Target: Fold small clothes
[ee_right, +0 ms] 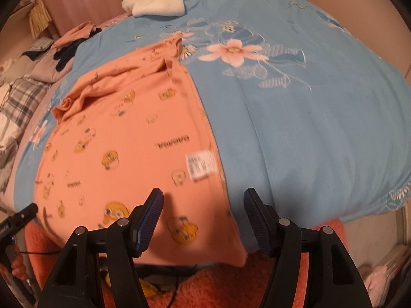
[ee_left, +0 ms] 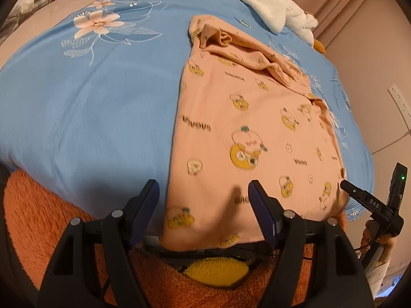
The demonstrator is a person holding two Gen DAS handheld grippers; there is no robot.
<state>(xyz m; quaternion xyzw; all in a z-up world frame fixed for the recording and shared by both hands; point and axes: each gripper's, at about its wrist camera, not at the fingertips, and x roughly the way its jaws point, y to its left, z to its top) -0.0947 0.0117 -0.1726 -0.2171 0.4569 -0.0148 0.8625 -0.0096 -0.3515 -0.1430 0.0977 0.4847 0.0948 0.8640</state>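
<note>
- My left gripper [ee_left: 203, 200] fills the bottom centre of its view, jaws spread wide with nothing between them; both blue ribbed pads [ee_left: 262, 215] hang over the near hem of the garment without pinching it.
- My right gripper [ee_right: 203, 209] sits at the bottom centre of its own view, just as wide open and holding nothing; its left pad [ee_right: 150, 220] is over the cloth, its right pad over blue bedding.
- The peach shirt [ee_left: 246, 133] (banana cartoon print, some lettering) lies mostly flat on the blue floral duvet [ee_left: 84, 118], right of centre in the left view and left of centre in the right view [ee_right: 123, 138].
- Its far end, toward the upper middle of both frames, is bunched and rumpled, with a sleeve folded back over the body.
- A white care label [ee_right: 201, 165] lies on the shirt near its right edge, just above my right gripper; its print is too blurred to read.
- The near hem droops over the duvet's edge onto an orange fuzzy blanket [ee_left: 38, 220] along the bottom of the frame.
- A white plush toy [ee_left: 277, 7] lies at the top right of the left view.
- Plaid bedding [ee_right: 18, 102] sits at the left edge of the right view.
</note>
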